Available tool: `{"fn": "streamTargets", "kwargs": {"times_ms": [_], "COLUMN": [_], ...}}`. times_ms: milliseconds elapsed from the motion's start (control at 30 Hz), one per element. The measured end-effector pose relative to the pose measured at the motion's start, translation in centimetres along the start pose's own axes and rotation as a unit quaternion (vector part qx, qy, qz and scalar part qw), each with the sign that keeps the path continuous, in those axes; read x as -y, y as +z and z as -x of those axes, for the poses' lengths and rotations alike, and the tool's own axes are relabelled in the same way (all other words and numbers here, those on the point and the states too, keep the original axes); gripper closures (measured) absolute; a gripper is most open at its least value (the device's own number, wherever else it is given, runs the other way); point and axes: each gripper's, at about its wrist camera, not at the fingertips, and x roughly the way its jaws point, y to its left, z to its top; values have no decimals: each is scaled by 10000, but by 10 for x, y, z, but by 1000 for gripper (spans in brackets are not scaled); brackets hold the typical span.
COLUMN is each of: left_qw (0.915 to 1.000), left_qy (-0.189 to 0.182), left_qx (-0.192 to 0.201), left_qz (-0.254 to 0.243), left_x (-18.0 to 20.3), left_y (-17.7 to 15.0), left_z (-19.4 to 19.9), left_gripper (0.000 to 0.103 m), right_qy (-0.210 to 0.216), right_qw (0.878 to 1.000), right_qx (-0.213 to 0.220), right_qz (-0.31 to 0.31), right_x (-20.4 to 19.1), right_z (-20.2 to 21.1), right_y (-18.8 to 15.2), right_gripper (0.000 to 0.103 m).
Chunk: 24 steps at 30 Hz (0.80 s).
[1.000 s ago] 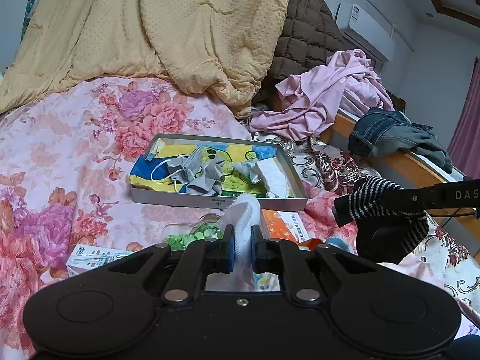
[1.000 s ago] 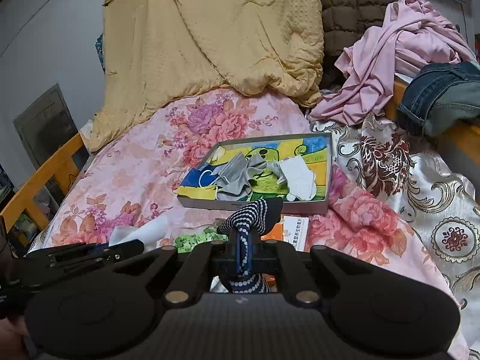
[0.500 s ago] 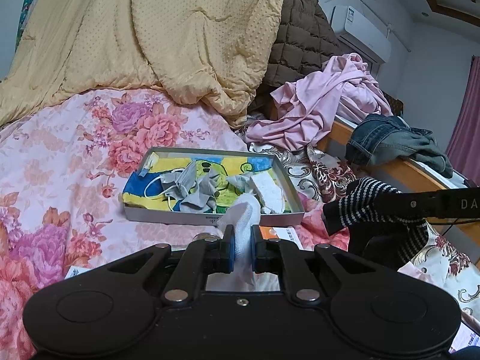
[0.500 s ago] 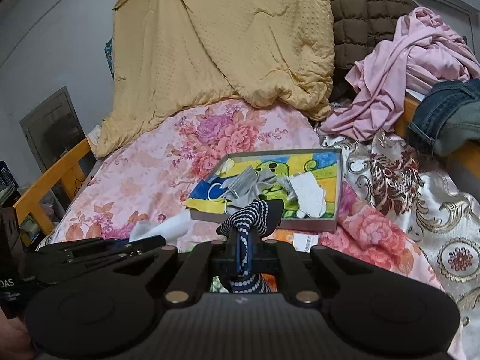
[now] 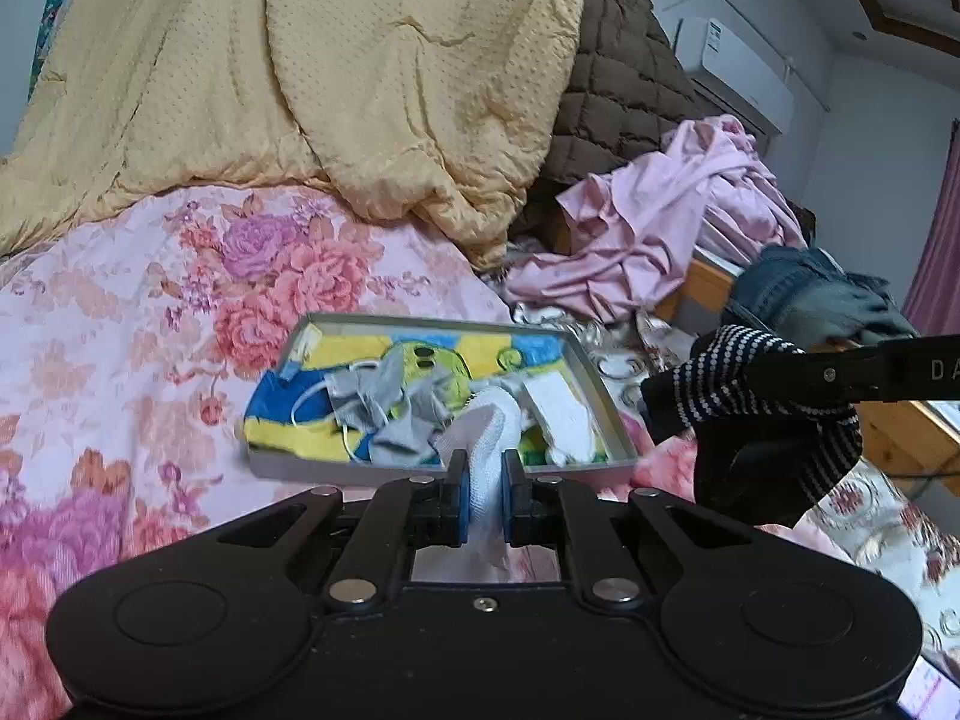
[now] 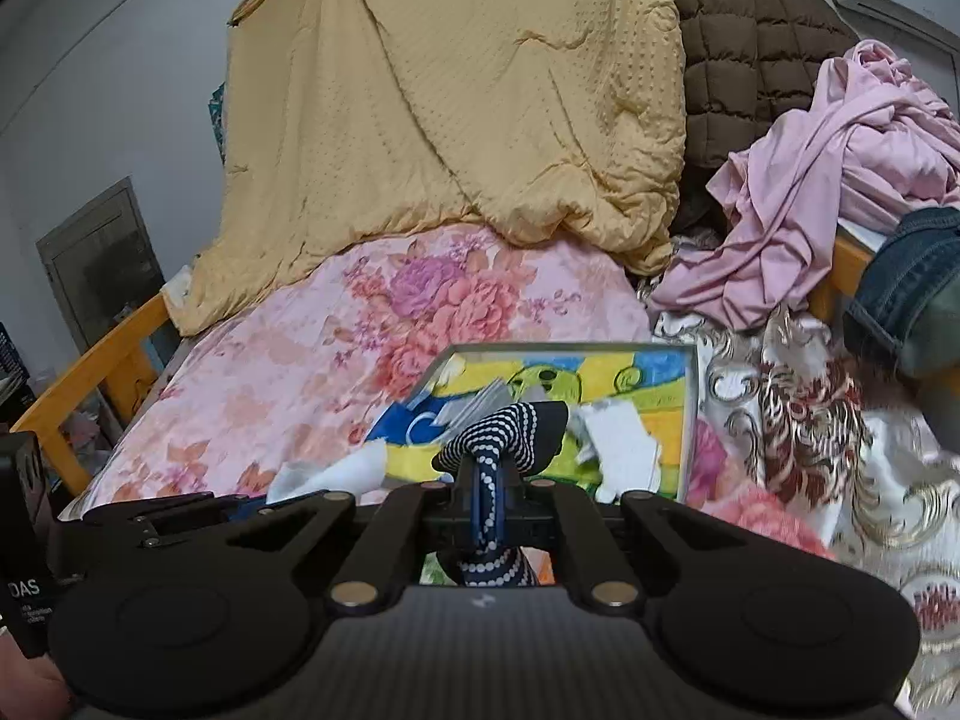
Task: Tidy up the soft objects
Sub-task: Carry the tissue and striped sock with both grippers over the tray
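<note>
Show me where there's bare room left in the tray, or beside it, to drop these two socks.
In the tray, the far yellow-and-blue strip is bare, and so is the near left corner; grey cloths and white pieces crowd the middle and right. Left of the tray, the pink floral quilt lies open. Right of it, pink clothes and jeans pile up.

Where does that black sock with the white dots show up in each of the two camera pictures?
Left wrist view: the dotted sock hangs at the right edge, pinched by the right gripper.
Right wrist view: the sock sits bottom centre, bunched above the gripper's tips.
Shared landmark: the grey tray behind it.
</note>
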Motion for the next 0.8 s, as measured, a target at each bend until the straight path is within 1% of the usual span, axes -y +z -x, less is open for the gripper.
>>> {"fn": "streamTargets", "kwargs": {"times_ms": [167,433,633,800], "left_qw": [9999,9997,9998,9998], "left_qy": [7,-55,3,38], "left_qx": [121,170,107,-55], "left_qz": [-10,143,183,185], "left_x": [-6,-18,-28,-36], "left_y": [21,53,69,75], "left_z": [-23,-75,-120,-163], "left_gripper": [93,93,93,93], "right_qy": [-43,-180,-258,-336], "right_qw": [9999,9997,9995,9992], "right_qx": [44,93,66,-142], "right_qz": [84,104,184,178], "right_x": [5,15,21,28], "right_z": [-21,-66,-105,-149], "right_y": [16,38,52,57], "right_gripper": [98,98,98,98]}}
